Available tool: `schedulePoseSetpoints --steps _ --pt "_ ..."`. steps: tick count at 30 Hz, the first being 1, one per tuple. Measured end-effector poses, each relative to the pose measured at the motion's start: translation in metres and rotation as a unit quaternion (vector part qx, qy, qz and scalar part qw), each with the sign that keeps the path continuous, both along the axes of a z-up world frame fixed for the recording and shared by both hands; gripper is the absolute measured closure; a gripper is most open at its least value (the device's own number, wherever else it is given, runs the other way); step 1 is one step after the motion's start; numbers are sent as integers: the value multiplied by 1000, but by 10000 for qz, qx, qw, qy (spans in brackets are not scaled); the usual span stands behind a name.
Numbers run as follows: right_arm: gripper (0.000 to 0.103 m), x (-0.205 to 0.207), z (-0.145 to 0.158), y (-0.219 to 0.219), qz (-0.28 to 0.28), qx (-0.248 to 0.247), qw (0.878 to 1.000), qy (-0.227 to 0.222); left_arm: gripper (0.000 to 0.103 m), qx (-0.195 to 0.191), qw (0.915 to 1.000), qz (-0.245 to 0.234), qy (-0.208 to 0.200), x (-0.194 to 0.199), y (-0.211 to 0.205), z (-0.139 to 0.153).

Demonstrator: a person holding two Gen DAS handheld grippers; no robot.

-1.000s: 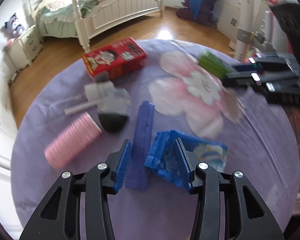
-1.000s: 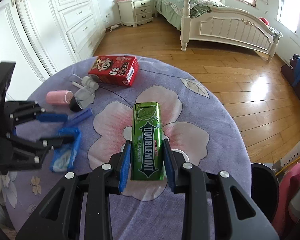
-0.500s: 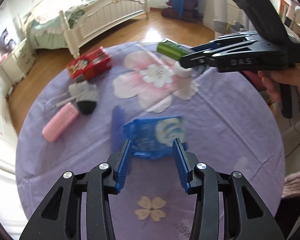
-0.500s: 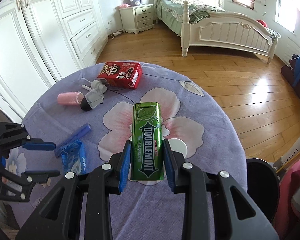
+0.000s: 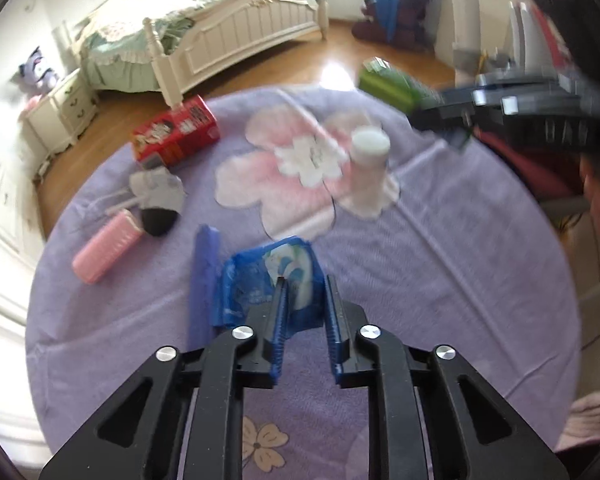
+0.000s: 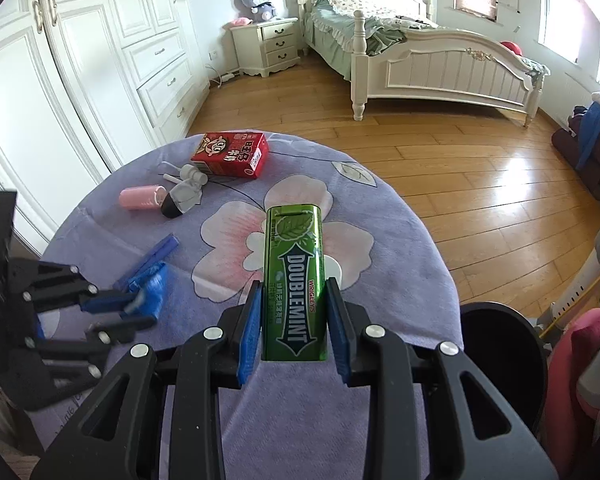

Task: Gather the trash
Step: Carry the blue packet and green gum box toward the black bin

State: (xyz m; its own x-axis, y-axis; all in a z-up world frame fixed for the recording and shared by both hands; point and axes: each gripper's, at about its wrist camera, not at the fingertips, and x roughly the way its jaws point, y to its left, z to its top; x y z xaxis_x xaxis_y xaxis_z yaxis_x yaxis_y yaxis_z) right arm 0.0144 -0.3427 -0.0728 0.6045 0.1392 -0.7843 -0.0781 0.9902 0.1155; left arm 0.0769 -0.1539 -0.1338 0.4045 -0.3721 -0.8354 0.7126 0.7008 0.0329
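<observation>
The left gripper (image 5: 305, 294) jaws have just been closing and are pinching a crumpled blue wrapper (image 5: 260, 276) lying on the purple table (image 5: 440, 280). The right gripper (image 6: 294, 320) is clamping a glossy green Doublemint tin (image 6: 294, 280) above the table.

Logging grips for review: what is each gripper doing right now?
Left gripper: just closed on the blue wrapper.
Right gripper: shut on the Doublemint gum tin.

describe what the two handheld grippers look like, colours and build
Both are alike: the left gripper and right gripper have matte black angular linkage frames with triangular cut-outs and silver round pivot screws. Each finger ends in a blue ribbed pad. In the left view, the right one's black body bears blurred pale lettering.
</observation>
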Motion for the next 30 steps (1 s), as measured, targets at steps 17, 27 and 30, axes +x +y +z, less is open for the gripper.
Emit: schedulePoseSetpoints --steps 17,27,30 --pt "73 -44 14 -16 -105 -148 9997 -188 86 -293 9993 -135 -180 -18 -33 36" --pt "73 -68 19 -54 -572 -308 9975 -289 86 -450 9958 -690 -407 -34 -92 60" --pt "73 -75 17 -70 -763 -320 9962 -265 86 -535 9941 -850 -405 -35 -116 62"
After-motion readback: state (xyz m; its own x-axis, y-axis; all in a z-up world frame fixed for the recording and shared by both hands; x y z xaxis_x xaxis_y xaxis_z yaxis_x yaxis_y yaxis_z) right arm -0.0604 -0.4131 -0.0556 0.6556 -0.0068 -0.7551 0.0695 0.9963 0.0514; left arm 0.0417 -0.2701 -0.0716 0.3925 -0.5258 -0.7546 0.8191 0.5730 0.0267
